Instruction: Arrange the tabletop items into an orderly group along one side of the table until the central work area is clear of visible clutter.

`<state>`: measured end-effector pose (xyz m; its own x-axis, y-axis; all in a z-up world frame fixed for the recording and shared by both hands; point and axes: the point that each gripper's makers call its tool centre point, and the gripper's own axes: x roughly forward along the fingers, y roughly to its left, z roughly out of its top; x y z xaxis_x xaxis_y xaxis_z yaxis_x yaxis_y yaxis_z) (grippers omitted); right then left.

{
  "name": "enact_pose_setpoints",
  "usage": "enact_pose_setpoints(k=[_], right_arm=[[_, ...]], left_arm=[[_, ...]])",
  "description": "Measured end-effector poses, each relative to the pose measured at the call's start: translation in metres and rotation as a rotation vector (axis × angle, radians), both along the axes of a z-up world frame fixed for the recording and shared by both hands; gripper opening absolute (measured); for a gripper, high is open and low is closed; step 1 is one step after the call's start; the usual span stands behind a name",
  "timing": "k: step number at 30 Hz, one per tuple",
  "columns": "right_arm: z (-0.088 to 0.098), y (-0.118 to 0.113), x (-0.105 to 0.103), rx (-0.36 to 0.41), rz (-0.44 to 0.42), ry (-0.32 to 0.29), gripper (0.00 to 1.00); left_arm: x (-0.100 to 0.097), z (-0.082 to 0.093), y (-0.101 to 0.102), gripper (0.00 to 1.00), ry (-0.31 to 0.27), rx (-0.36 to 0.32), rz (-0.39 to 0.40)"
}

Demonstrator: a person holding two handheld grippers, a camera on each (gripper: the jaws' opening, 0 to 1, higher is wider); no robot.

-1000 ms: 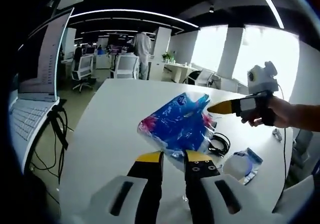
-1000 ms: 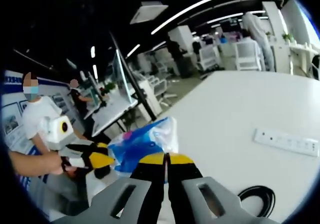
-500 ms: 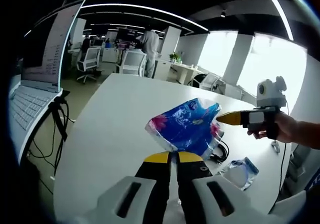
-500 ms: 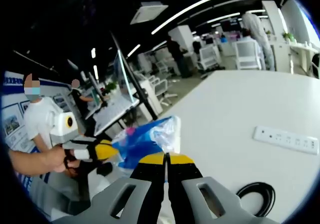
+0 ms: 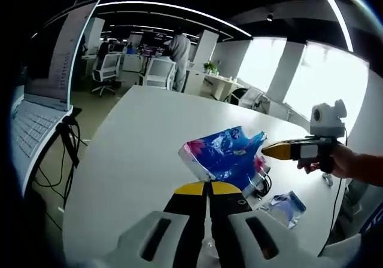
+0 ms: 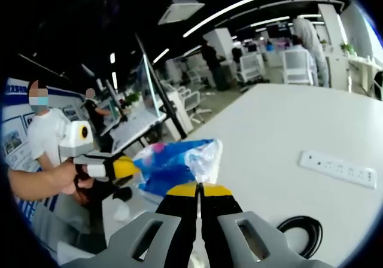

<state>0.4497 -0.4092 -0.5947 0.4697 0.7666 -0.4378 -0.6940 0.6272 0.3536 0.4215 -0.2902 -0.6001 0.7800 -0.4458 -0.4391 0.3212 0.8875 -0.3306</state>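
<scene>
A blue and pink plastic bag (image 5: 226, 155) hangs above the white table (image 5: 137, 142), stretched between both grippers. My left gripper (image 5: 206, 188) is shut on the bag's near end, its yellow tips pressed together. From the right, my right gripper (image 5: 277, 151) reaches in and pinches the bag's far corner. In the right gripper view the same bag (image 6: 173, 163) runs from my shut right gripper (image 6: 198, 189) across to the left gripper (image 6: 127, 168), held by a hand at the left.
A coiled black cable (image 5: 264, 182) and a small clear-wrapped packet (image 5: 285, 206) lie on the table under the bag. A white power strip (image 6: 334, 167) and the cable (image 6: 302, 229) lie to the right. An open laptop (image 5: 42, 94) stands beyond the table's left edge.
The left gripper's jaws, apart a second ago, have shut on the bag's end. The bag now hangs lifted and stretched between the two grippers.
</scene>
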Motion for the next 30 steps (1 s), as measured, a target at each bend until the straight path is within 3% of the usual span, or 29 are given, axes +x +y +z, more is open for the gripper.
enact_pose_setpoints(k=[16, 30], right_arm=[[0.013, -0.013, -0.009, -0.044, 0.003, -0.032, 0.00], [0.038, -0.034, -0.021, -0.061, -0.015, -0.073, 0.00]], left_arm=[[0.003, 0.018, -0.012, 0.00, 0.013, -0.017, -0.027], [0.000, 0.046, -0.035, 0.00, 0.010, -0.027, -0.065]])
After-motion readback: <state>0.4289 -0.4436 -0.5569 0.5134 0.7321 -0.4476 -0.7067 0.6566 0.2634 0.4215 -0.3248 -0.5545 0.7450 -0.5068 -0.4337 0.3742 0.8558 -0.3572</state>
